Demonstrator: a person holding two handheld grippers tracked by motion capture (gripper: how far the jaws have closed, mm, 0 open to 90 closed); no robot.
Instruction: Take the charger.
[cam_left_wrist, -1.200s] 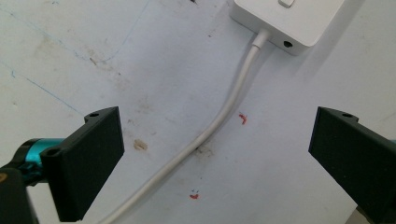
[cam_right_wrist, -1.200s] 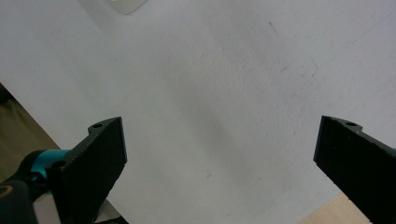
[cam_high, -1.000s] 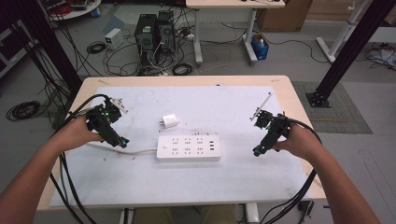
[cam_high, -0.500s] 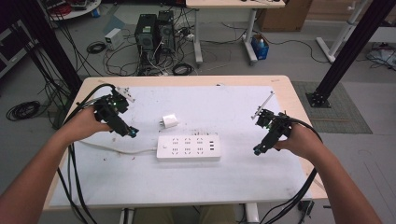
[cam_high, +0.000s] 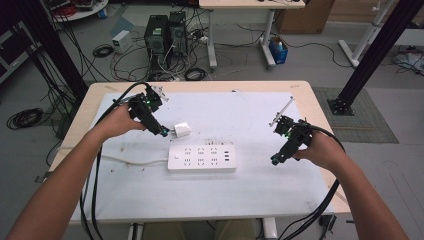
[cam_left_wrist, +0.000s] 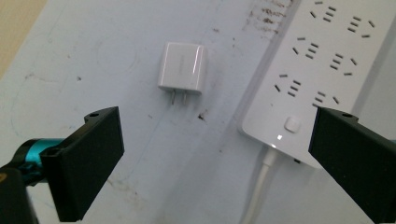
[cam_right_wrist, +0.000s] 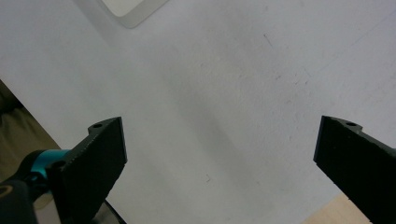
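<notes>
Scuffed white tabletop (cam_high: 260, 195): glossy rectangular power strip (cam_high: 202, 158) at frame centre, small boxy white charger (cam_left_wrist: 181, 66) lying above-left, prongs exposed. Left gripper (cam_left_wrist: 215, 154) spread wide beside it; right gripper (cam_right_wrist: 219, 163) likewise released over bare surface.

Glossy white plastic charger (cam_left_wrist: 181, 66), smooth plastic power strip (cam_left_wrist: 322, 70), scuffed matt table mat (cam_high: 260, 195)

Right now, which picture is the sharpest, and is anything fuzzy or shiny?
The left gripper view is sharpest: the white charger shows its two prongs and a bright streak of glare, and the power strip has crisp slots. The right gripper view is soft, with a blurry shadow across the white mat. The high view is evenly lit but slightly grainy.
</notes>
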